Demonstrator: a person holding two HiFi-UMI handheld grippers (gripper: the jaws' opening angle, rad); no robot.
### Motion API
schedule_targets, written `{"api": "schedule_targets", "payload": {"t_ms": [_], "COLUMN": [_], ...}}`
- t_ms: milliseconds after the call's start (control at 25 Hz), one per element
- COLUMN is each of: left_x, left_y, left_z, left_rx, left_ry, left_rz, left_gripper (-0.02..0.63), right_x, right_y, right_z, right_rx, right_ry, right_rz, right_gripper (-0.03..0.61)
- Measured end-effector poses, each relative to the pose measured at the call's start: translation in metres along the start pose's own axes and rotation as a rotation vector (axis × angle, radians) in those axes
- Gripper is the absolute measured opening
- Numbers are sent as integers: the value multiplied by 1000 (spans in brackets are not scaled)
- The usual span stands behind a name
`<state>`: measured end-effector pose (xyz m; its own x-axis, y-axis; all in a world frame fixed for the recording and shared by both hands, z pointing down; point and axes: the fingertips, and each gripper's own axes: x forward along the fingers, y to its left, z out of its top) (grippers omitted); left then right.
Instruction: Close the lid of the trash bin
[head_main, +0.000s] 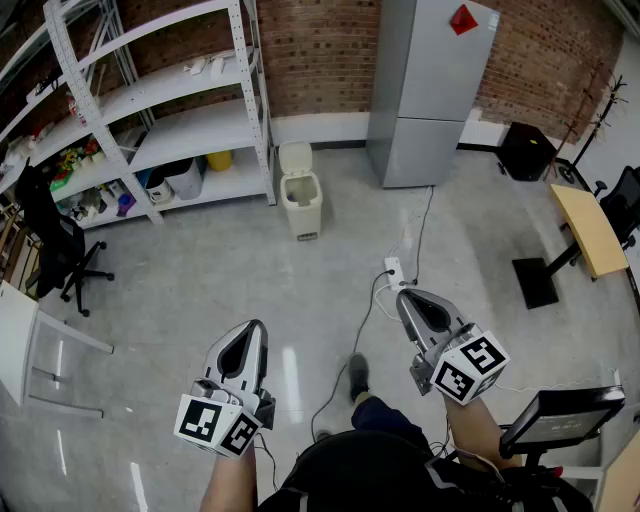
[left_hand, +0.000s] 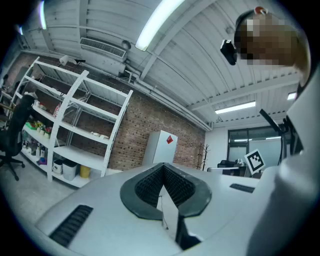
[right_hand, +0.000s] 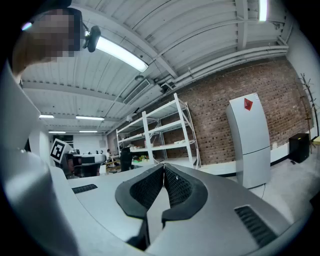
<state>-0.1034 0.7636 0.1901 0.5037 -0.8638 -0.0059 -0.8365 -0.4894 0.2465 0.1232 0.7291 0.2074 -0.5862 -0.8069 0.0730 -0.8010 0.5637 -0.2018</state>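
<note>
Hanging low near the person (head_main: 370, 465), left gripper (head_main: 256, 330) at 7 o'clock and right gripper (head_main: 405, 297) at 5 o'clock both pinched tight on nothing, trash bin (head_main: 302, 205) far off at 12 o'clock on the floor (head_main: 200, 270) beside the shelf (head_main: 200, 128), its lid (head_main: 295, 157) seemingly tipped up open.

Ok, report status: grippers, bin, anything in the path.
Left gripper and right gripper both shut, empty. Trash bin across the floor beside the shelving, lid standing open. Cable on floor ahead.
</note>
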Motion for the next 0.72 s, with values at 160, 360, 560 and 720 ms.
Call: {"api": "schedule_targets", "payload": {"t_ms": [160, 360, 560, 720], "left_x": [52, 128, 197, 244], "left_y": [11, 32, 48, 68], "left_z": [3, 13, 16, 23], "left_rx": [2, 14, 2, 14], "left_ry": [16, 27, 22, 41], "left_rz": [15, 45, 78, 94], "left_gripper": [-5, -5, -5, -5], "right_x": [36, 92, 138, 180], "right_y": [-44, -102, -155, -192], "right_z": [11, 31, 47, 51], "right_rx": [9, 24, 17, 26], "right_ry": [-6, -19, -18, -8], "right_rz": [15, 49, 107, 112], "right_gripper": [9, 9, 9, 9]}}
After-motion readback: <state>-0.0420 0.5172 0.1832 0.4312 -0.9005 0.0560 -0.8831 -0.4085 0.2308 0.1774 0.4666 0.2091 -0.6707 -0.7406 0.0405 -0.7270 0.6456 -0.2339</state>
